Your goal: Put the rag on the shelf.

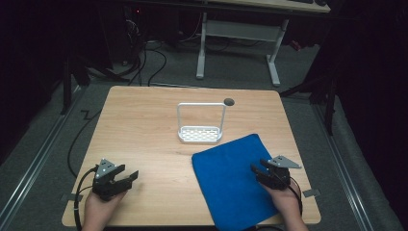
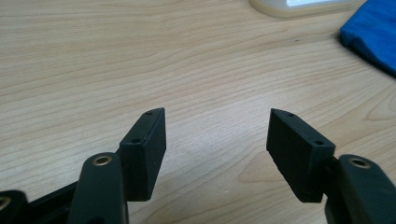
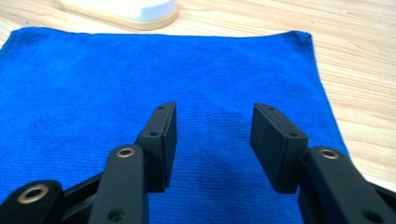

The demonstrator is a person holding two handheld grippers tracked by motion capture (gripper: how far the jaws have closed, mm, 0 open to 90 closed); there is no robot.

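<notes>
A blue cloth (image 1: 232,179) lies flat on the right half of the wooden table (image 1: 144,125), reaching its front edge. My right gripper (image 1: 257,171) rests over the cloth's right side, open, with nothing between its jaws; in the right gripper view the cloth (image 3: 140,79) spreads under the open right gripper (image 3: 215,112). My left gripper (image 1: 130,176) sits near the table's front left corner, open and empty over bare wood, as the left gripper view (image 2: 217,114) confirms. A white rack (image 1: 200,125) with a tall wire handle stands at the table's centre, just behind the cloth.
A small dark round hole (image 1: 229,102) sits in the tabletop behind the rack. The rack's base (image 2: 299,5) and the cloth's corner (image 2: 373,35) show at the top right of the left gripper view. A white desk frame (image 1: 238,38) stands on the floor beyond the table.
</notes>
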